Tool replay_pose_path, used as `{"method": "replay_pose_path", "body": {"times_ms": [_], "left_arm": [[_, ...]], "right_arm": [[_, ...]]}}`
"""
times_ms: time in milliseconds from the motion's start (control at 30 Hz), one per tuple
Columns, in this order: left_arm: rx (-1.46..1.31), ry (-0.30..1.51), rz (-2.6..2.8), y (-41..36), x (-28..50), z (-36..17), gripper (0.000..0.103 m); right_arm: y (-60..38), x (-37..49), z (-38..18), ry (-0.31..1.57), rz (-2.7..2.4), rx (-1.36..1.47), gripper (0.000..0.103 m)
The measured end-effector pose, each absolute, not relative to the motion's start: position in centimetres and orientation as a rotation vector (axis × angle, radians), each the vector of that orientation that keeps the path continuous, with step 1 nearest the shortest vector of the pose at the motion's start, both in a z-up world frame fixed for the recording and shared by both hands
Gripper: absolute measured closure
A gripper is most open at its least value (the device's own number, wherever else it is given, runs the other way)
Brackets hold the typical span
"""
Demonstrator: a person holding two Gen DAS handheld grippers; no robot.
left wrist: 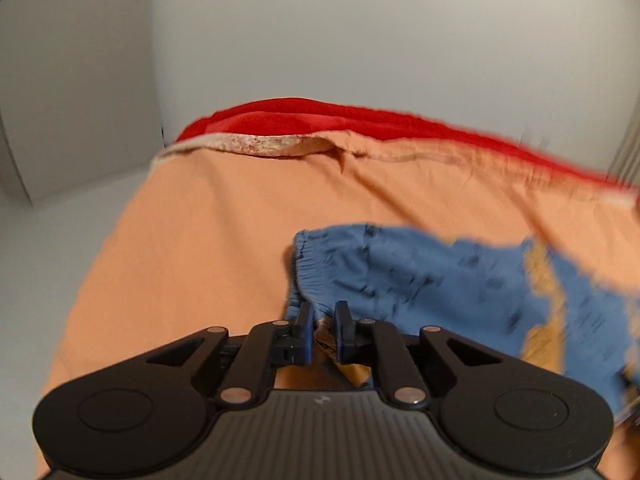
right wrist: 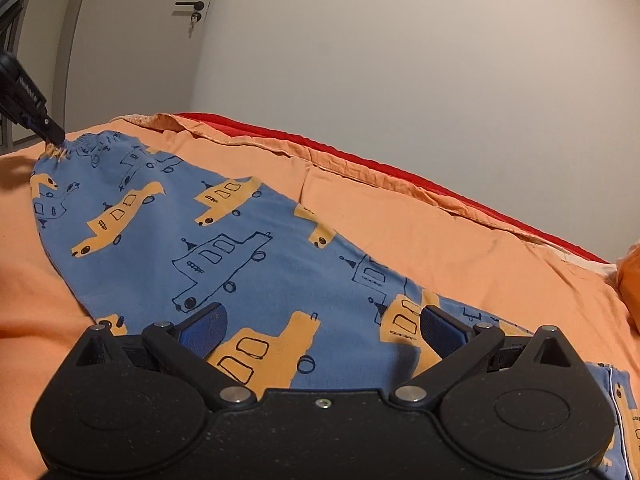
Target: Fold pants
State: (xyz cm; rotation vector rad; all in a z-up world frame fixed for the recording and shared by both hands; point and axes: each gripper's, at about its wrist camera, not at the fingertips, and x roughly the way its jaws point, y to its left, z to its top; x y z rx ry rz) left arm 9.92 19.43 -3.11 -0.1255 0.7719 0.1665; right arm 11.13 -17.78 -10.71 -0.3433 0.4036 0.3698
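Note:
Blue pants (right wrist: 256,256) with orange and outlined car prints lie stretched across an orange bedsheet (right wrist: 460,240). In the left wrist view my left gripper (left wrist: 325,322) is shut on the elastic waistband of the pants (left wrist: 420,276), which trail off to the right, blurred. The left gripper also shows in the right wrist view (right wrist: 52,134), pinching the waistband corner at the far left. My right gripper (right wrist: 322,330) is open, its blue pads (right wrist: 208,326) spread just above the pants' lower leg part.
A red cover (left wrist: 288,122) runs along the bed's far edge against a grey wall. A door with a black handle (right wrist: 190,5) stands at the far left. An orange pillow (right wrist: 630,276) sits at the right edge.

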Motion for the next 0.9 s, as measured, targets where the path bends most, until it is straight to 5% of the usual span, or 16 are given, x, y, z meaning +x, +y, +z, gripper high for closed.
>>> {"method": "replay_pose_path", "body": {"times_ms": [133, 200, 267, 367, 467, 567, 700, 900], "left_arm": [[-0.090, 0.737, 0.206, 19.1, 9.2, -3.5, 0.078], [-0.137, 0.722, 0.209, 19.7, 8.7, -3.0, 0.032], [-0.188, 0.692, 0.184, 20.5, 8.4, -2.8, 0.022], [-0.256, 0.740, 0.142, 21.7, 9.5, -3.3, 0.025], [-0.392, 0.819, 0.100, 23.2, 10.8, -4.9, 0.041], [-0.431, 0.823, 0.113, 23.7, 11.1, -5.4, 0.046], [-0.374, 0.858, 0.139, 22.6, 11.4, -4.8, 0.079], [-0.354, 0.796, 0.261, 19.8, 10.0, 0.4, 0.088]], "right_arm": [[-18.0, 11.5, -11.0, 0.428, 0.376, -0.321, 0.001], [-18.1, 11.6, -11.0, 0.441, 0.379, -0.313, 0.001], [-18.2, 11.8, -11.1, 0.450, 0.382, -0.302, 0.001], [-18.2, 12.0, -11.2, 0.465, 0.383, -0.293, 0.001], [-18.3, 12.1, -11.3, 0.470, 0.383, -0.288, 0.001], [-18.4, 12.1, -11.4, 0.474, 0.385, -0.279, 0.001], [-18.6, 12.3, -11.4, 0.486, 0.390, -0.262, 0.001], [-18.6, 12.0, -10.0, 0.466, 0.349, -0.327, 0.001]]}}
